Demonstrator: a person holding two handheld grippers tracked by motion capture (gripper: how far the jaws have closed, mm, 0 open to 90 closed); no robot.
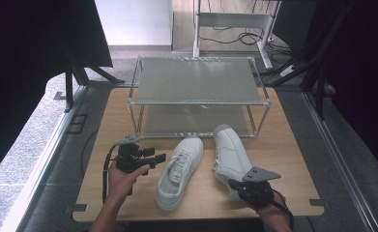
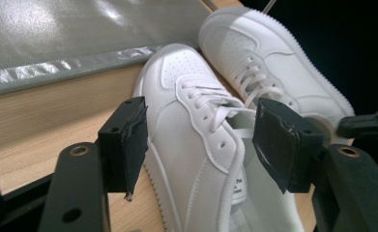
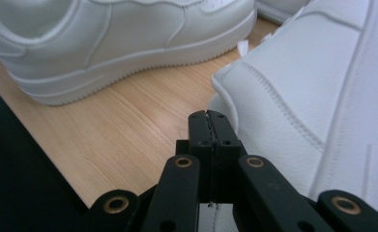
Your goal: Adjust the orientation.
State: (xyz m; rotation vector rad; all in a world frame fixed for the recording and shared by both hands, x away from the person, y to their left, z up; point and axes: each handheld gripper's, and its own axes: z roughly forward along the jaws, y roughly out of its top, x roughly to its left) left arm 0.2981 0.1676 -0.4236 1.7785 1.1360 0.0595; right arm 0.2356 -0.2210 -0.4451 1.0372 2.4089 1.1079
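White leather covers both shoes on the wooden counter [image 1: 283, 159], in front of a two-tier metal rack [image 1: 198, 99]. The left shoe [image 1: 179, 171] stands upright near the counter's middle, toe toward the rack. The right shoe [image 1: 231, 157] lies just beside it, tipped onto its side, its heel end hidden in the high view behind the right tool [image 1: 235, 184] and the grey plate on top of it.

The left tool [image 1: 158, 157] hovers just beside the left shoe's outer side, jaws wide apart with nothing between the pads. Its own view looks along those jaws: the left shoe [image 2: 196, 145] runs up between the two black pads [image 2: 136, 140] but farther off, and neither pad touches it. That view shows the laces and the perforated toe, which the high view leaves too small to read; the right shoe [image 2: 273, 63] lies beyond, cut off by the dark edge.

The right tool [image 3: 210, 126] has its jaws pressed flat together, gripping nothing. In its own view the closed tip sits just beside the stitched heel panel of the right shoe [image 3: 322, 96]; whether it touches the leather cannot be told. The left shoe's [image 3: 119, 43] sole edge crosses the top of that view, cut off.
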